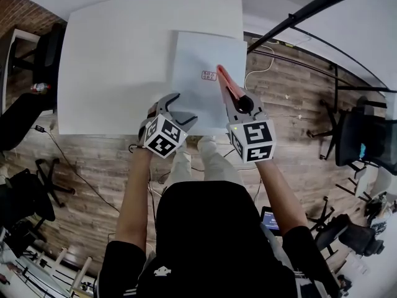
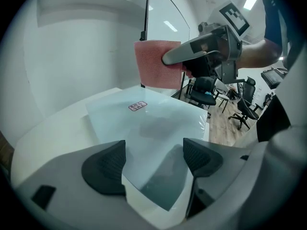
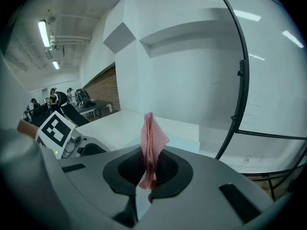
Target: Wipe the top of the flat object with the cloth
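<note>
A pale, glassy flat sheet with a small red label lies on the right part of the white table. My right gripper is shut on a pink cloth and holds it up above the sheet's right side. The cloth stands upright between that gripper's jaws. My left gripper is open at the sheet's near edge. Its pads straddle the sheet's near corner, and I cannot tell whether they touch it. From there the cloth hangs in the right gripper.
The table's near edge runs just in front of both grippers. A black stand pole and a white cable lie to the right. Office chairs stand on the wooden floor around the table.
</note>
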{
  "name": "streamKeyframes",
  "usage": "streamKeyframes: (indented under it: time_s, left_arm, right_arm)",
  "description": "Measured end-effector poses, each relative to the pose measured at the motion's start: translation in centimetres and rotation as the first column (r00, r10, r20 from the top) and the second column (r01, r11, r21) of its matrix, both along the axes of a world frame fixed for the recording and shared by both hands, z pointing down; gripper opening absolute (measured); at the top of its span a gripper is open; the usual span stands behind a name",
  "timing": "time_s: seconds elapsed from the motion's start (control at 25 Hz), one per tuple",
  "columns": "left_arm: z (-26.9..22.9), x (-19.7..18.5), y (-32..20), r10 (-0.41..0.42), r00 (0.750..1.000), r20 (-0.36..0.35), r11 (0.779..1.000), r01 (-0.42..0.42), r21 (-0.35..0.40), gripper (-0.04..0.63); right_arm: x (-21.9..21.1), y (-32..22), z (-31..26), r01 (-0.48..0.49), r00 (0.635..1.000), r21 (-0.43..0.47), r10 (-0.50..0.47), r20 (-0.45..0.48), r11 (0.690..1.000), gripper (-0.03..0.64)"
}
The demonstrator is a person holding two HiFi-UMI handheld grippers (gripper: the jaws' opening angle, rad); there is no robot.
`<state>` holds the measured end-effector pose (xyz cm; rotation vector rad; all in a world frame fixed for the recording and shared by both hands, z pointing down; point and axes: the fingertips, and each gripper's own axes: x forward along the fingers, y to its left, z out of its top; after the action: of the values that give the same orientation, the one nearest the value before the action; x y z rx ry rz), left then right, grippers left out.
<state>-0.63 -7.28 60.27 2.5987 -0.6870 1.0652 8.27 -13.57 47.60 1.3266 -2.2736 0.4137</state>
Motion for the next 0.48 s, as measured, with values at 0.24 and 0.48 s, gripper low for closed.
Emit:
streamKeyframes:
  time_s: [0.24, 0.48]
  left_arm:
    - [0.1, 0.1, 0.0, 0.001, 1.0, 0.0, 1.0, -0.001, -0.001, 0.37]
    - [0.1, 0.1, 0.1, 0.002, 1.0, 0.006, 1.0, -0.002, -0.009, 0.37]
  right_arm:
    - [-0.4, -0.5, 1.7, 0.075, 0.994, -0.03, -0.077, -0.077, 0.997, 0.044]
    - [-2.5, -1.5, 3.9, 0.234, 0.957, -0.104, -0.248, -0.15, 0.967, 0.044]
